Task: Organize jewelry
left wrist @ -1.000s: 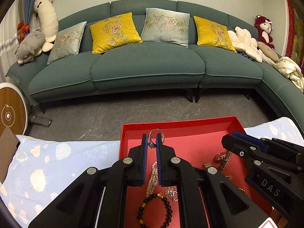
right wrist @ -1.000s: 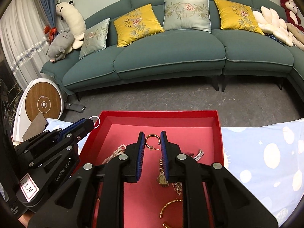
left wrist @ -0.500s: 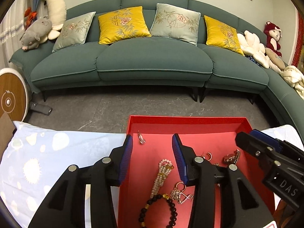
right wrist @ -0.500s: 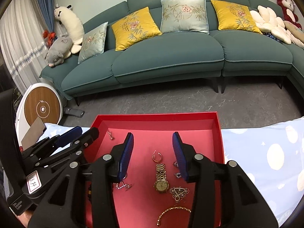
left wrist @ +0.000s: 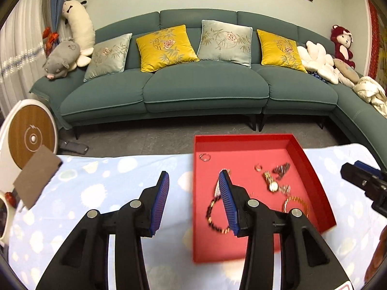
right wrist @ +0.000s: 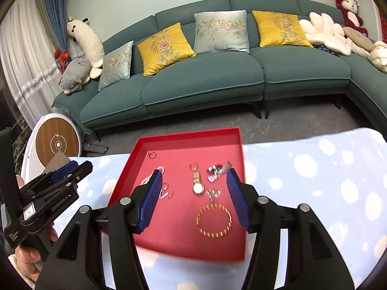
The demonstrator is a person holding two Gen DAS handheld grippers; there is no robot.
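now both jaws gape over the red tray (right wrist: 239, 142) (rim clear).

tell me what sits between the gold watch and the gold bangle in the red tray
In the right wrist view, a small silver charm lies between the gold watch and the gold bangle.

Teal sofa (left wrist: 198, 89) behind; yellow cushions (left wrist: 167, 47), grey pig plush (left wrist: 63, 59), red monkey plush (left wrist: 342, 44); cloud-print cloth (left wrist: 96, 181) on table.
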